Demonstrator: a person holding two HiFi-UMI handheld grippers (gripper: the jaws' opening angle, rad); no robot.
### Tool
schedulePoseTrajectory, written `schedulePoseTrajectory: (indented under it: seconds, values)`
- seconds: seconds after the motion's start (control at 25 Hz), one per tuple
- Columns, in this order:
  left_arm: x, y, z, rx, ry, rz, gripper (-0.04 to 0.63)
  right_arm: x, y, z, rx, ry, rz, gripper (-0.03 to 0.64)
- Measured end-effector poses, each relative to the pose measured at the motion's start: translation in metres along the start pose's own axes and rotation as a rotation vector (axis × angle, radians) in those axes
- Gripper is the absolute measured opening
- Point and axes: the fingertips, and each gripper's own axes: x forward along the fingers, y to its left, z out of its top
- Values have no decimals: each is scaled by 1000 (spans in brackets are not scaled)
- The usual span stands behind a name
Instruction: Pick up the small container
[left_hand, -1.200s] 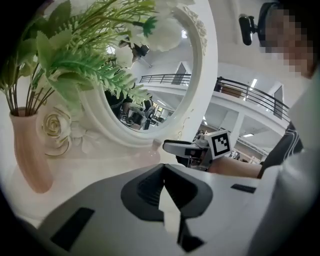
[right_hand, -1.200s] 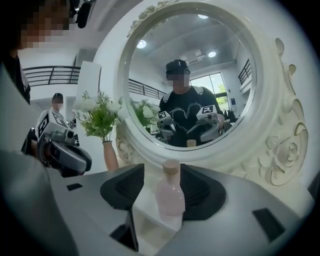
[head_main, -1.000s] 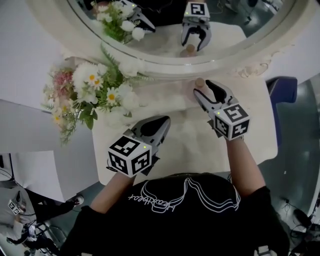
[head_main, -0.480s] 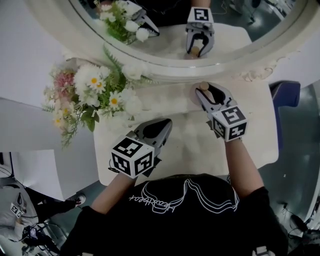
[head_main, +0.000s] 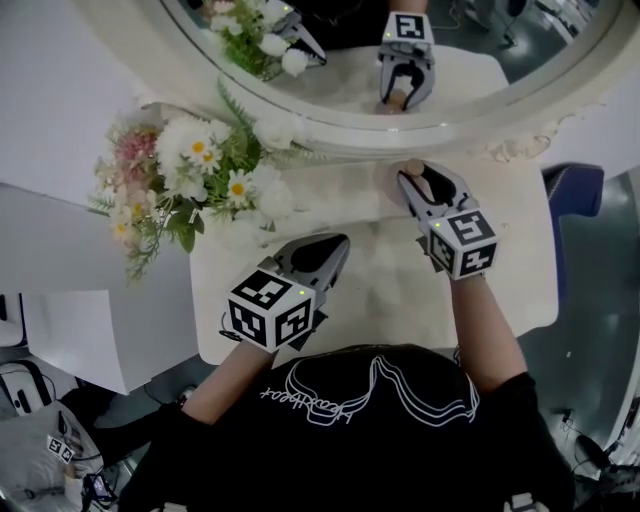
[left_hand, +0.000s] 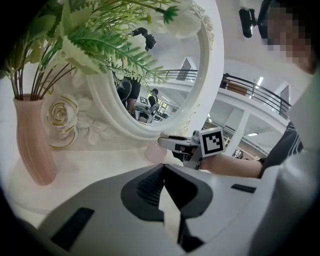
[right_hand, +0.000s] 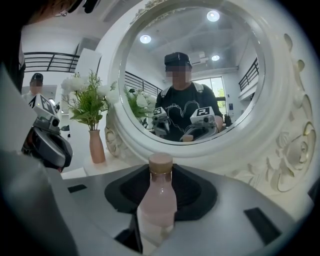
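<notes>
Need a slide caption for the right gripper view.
Right claw, jaws just closing, grips a small pink bottle upright in front of a round white mirror.

On a white bench (head_main: 520, 270), backed by a round mirror (head_main: 500, 50) in an ornate white frame (head_main: 340, 132): a slim pink vase (left_hand: 34, 145) of white daisies (head_main: 195, 175) and greenery, standing left, just beside the frame.

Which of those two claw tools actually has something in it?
The right gripper: its jaws have just been closing on the small pink bottle with the tan cap. The left gripper has its jaws together, with nothing between them.
</notes>
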Motion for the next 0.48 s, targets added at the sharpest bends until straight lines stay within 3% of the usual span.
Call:
schedulePoseTrajectory:
  seconds: [0.48]
  values:
    - [-14,-13,-3,9,-7,2,5,-23,5,15,47,-47,-22,138]
